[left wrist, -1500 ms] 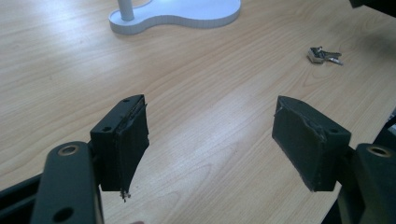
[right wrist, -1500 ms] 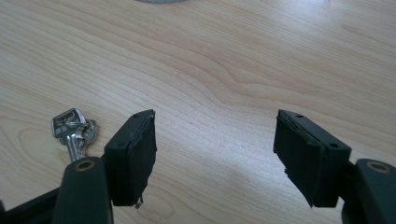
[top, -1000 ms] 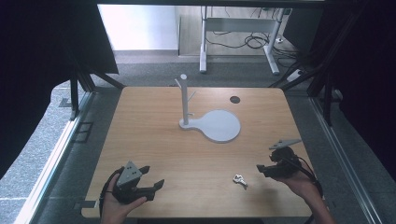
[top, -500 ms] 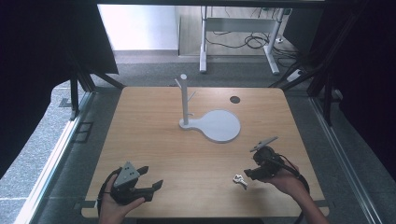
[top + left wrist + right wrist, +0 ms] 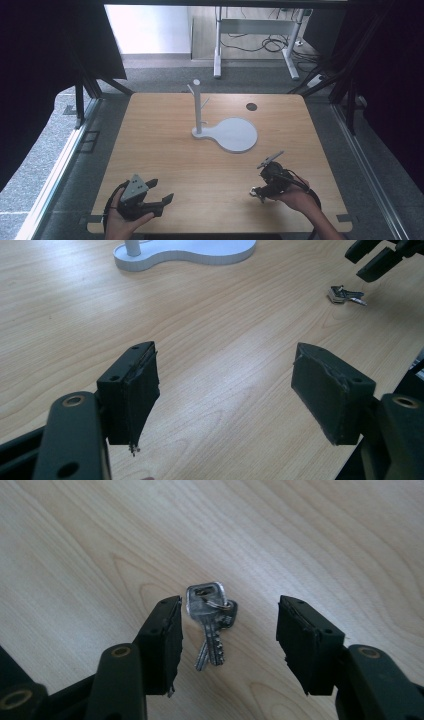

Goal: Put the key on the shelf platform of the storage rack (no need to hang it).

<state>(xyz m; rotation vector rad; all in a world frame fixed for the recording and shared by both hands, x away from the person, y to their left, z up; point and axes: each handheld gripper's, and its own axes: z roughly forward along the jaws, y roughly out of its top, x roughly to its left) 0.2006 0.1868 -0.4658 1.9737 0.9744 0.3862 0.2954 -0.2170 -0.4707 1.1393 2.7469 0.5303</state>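
Right gripper [image 5: 229, 645], having travelled inward from the worktop's right edge, straddled the keys [image 5: 210, 625] near the front edge, jaws apart, suggesting imminent pickup. Left gripper [image 5: 235, 390] rested agape, front-left.

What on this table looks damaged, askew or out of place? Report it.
Little stands out. The black pad on the left gripper looks frayed: its covering is wrinkled and a loose thread hangs from the lower corner. The small silver keys lie flat on the wooden table between the open right gripper jaws, untouched.
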